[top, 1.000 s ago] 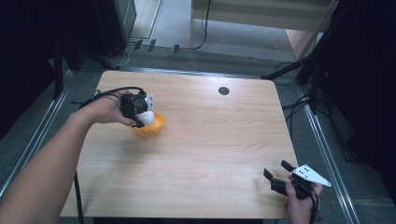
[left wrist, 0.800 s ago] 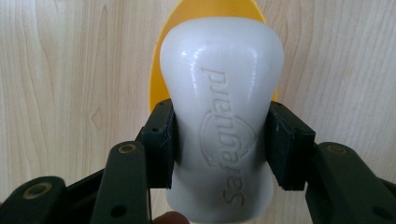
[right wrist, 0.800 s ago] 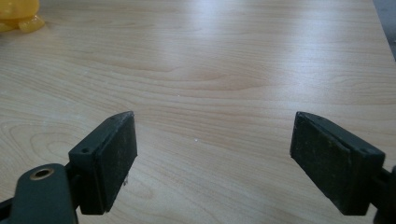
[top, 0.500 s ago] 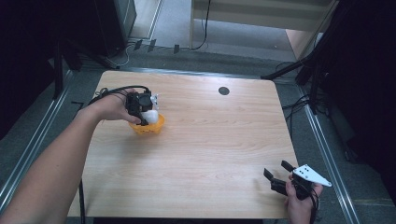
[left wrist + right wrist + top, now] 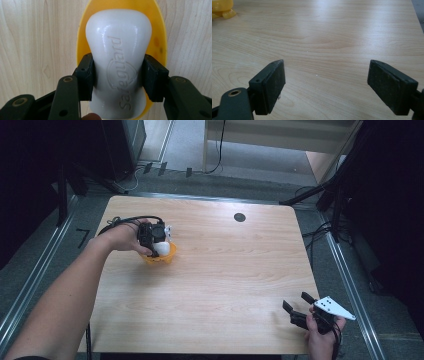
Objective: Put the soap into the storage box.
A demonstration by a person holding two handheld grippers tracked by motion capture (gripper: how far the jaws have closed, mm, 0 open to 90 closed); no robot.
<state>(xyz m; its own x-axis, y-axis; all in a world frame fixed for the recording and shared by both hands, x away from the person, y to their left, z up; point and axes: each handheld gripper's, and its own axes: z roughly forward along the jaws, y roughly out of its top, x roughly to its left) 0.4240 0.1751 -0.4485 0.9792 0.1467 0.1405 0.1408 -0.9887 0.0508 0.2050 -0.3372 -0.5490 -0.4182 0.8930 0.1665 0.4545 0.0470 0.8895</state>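
- Down has gone the left gripper [image 5: 156, 239] since a second ago, and it now sits low over the yellow bowl [image 5: 167, 257] on the left part of the table [image 5: 225, 280].
- Its two black pads squeeze a white bottle [image 5: 118, 60] at the thin middle, one pad on each side.
- From the left gripper view, the bottle lies over the inside of the bowl. I cannot tell if it touches the bottom.
- I think the bottle is being put into the bowl, and letting go comes next.
- Over at the near right corner, the right gripper [image 5: 300, 307] stayed put, its jaws wide apart with nothing between them.
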